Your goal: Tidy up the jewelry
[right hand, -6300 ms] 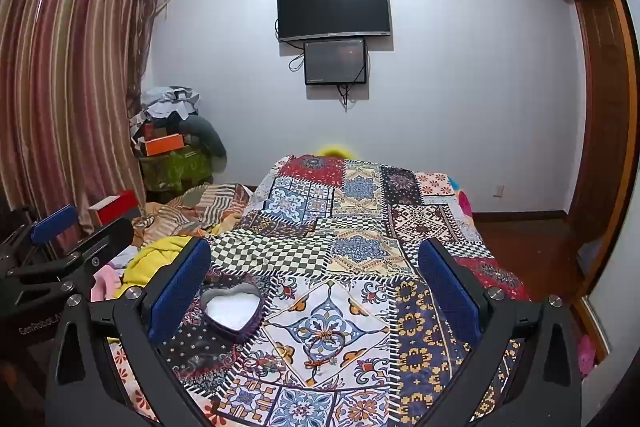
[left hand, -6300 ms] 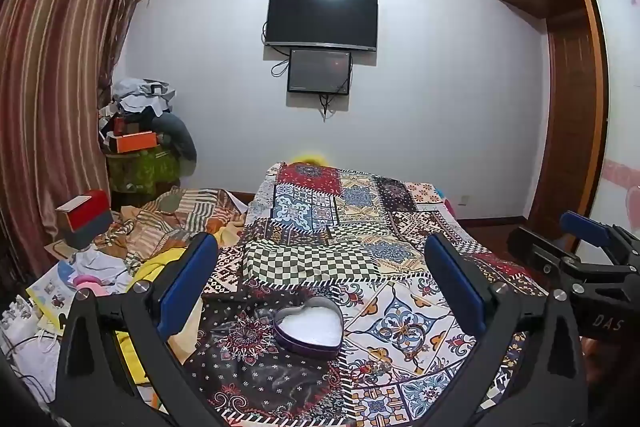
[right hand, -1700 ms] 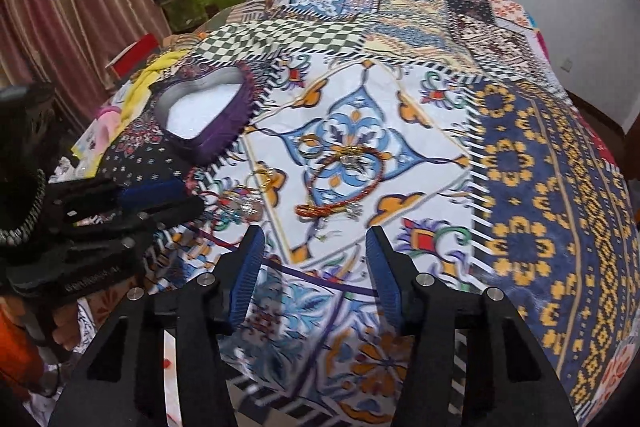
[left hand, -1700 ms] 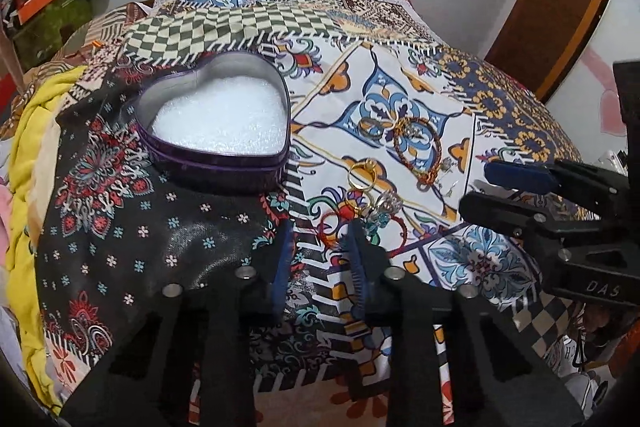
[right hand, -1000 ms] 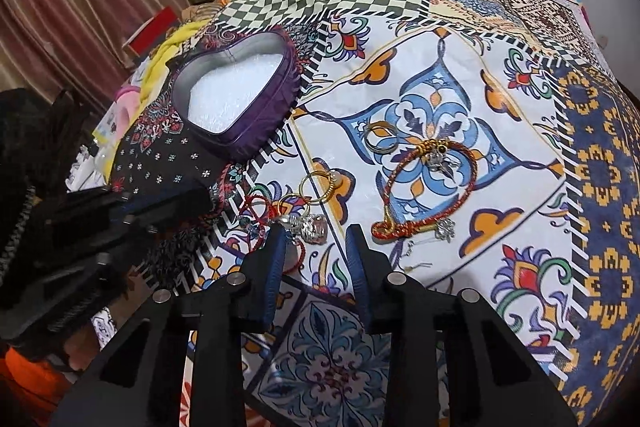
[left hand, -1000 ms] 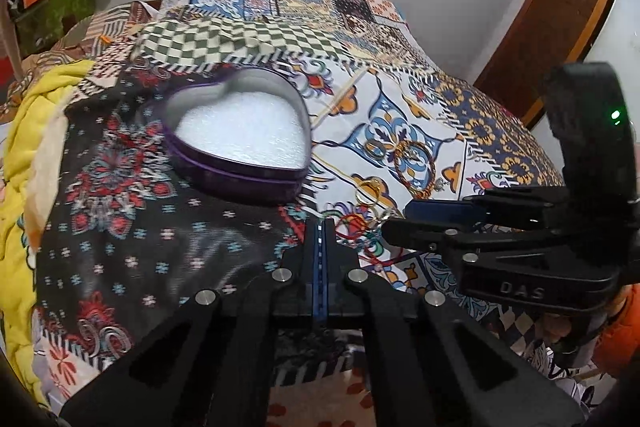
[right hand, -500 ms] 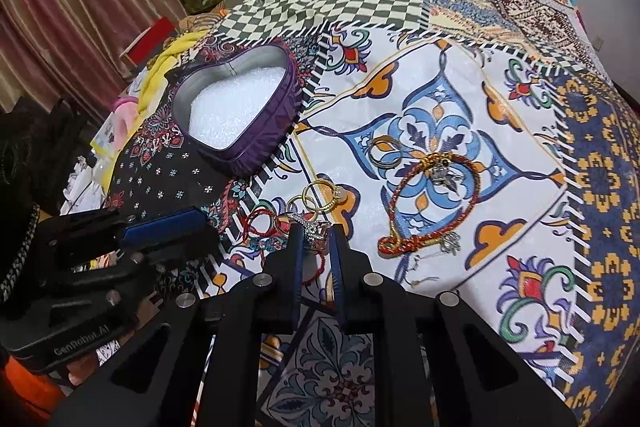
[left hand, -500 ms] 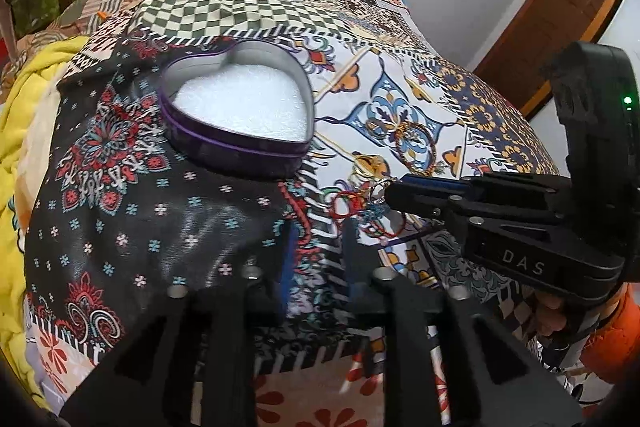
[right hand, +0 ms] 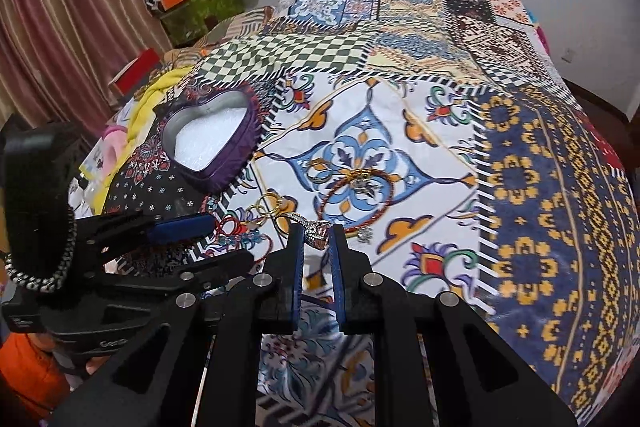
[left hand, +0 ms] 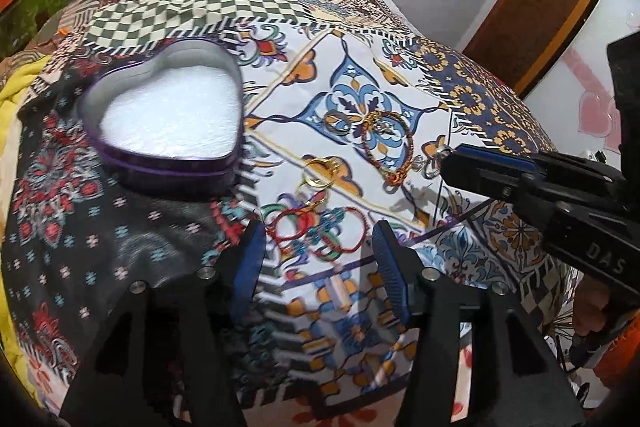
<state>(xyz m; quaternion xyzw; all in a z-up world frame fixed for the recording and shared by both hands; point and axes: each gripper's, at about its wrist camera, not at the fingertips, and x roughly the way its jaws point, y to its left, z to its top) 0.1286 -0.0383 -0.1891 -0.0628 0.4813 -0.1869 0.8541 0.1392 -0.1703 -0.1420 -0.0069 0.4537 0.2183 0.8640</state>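
Now right gripper (right hand: 316, 237) pinched on silver ring (right hand: 314, 229); left gripper (left hand: 318, 247) spread above red bangles (left hand: 316, 229).

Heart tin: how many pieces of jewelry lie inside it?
0. The heart tin shows only white lining. The silver ring is in the right claw; other pieces lie on the bedspread. The tin's near wall may hide some.

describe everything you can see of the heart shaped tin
The heart shaped tin is a shallow metal-looking box with purple outer walls, a silvery inner rim and no lid on it. A white, foam-like pad fills its floor; no jewelry lies inside. It sits flat on the patterned bedspread, on the dark floral patch, its point toward the camera in the left wrist view. Nothing else touches it: the gold rings lie apart to its right, and both hand-held grippers are clear of it.
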